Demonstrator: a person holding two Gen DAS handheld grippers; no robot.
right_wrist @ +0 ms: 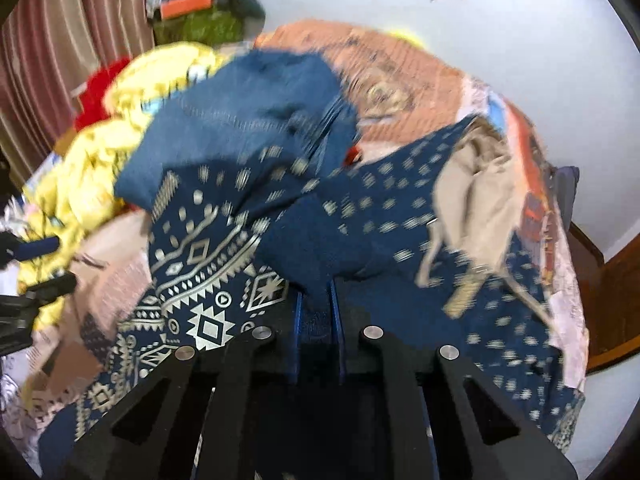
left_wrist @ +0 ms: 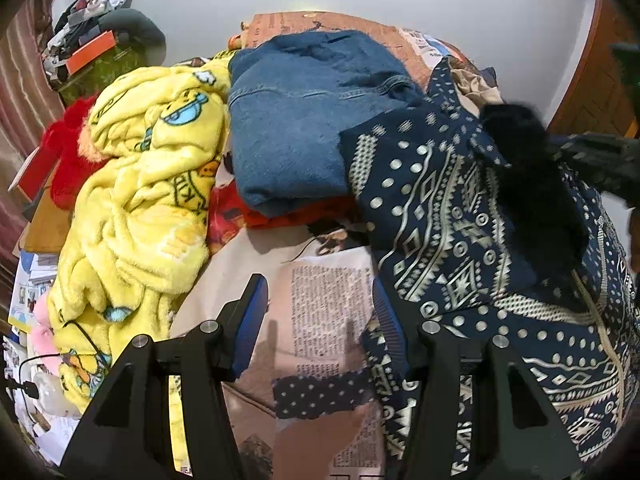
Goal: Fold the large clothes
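Right wrist view: right gripper (right_wrist: pixel 316 312) pinched on navy patterned garment (right_wrist: pixel 208 264), cloth bunched and draped over table (left_wrist: pixel 320 300). Left gripper (left_wrist: pixel 320 320) half open, empty, beside garment edge. Fold barely begun; spreading, folding left. Denim (left_wrist: pixel 296 128) already folded behind.

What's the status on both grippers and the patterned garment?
Right gripper shut on navy patterned garment. Left gripper open over newspaper. Folded denim lies beside it.

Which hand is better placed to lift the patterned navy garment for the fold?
Right. The right gripper is already shut on the navy garment; the left gripper is open over newspaper, holding nothing.
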